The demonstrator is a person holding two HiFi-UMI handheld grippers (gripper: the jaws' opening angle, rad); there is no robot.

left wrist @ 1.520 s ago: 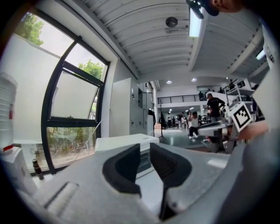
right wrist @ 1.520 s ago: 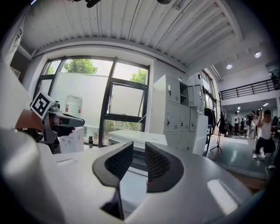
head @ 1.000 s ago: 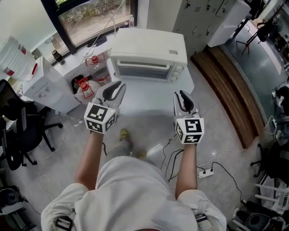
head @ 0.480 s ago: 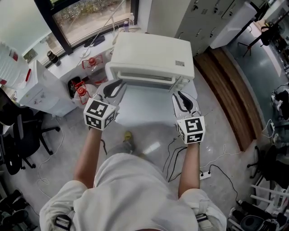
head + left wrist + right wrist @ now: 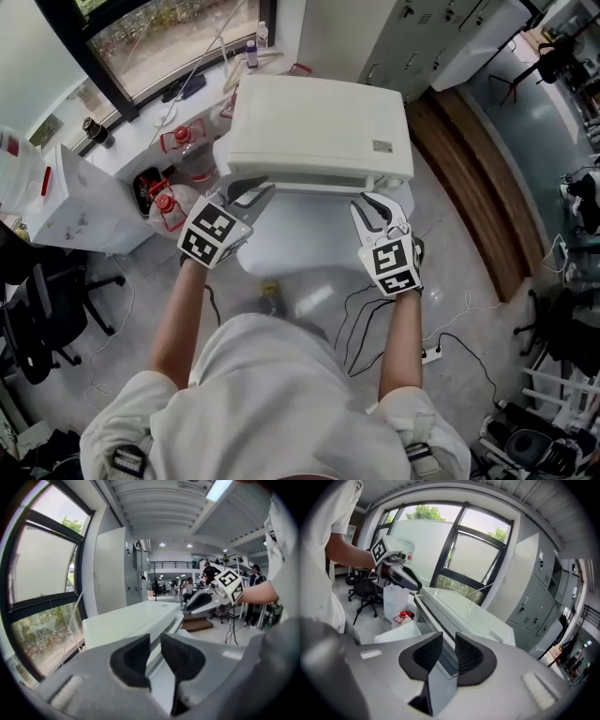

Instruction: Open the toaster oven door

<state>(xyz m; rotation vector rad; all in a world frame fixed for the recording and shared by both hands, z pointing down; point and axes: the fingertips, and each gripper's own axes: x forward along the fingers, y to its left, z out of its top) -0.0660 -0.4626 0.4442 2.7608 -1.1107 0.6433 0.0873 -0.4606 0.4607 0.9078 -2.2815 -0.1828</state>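
- The oven (image 5: 319,127) sits on the white worktop (image 5: 300,246) by the window (image 5: 159,37), its door (image 5: 424,620) shut and facing me.
- My left tool (image 5: 251,195) and right tool (image 5: 369,206) hover near its front corners, each slightly spread, pinching nothing.

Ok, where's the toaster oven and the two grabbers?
toaster oven (image 5: 319,127), head view, its flat white top.
left gripper (image 5: 155,644), left gripper view, between its fingertips.
right gripper (image 5: 448,644), right gripper view, between its fingertips.

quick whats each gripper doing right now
Left gripper: open, jaws slightly apart, nothing between them.
Right gripper: open, jaws slightly apart, nothing gripped; the toaster oven is just ahead.
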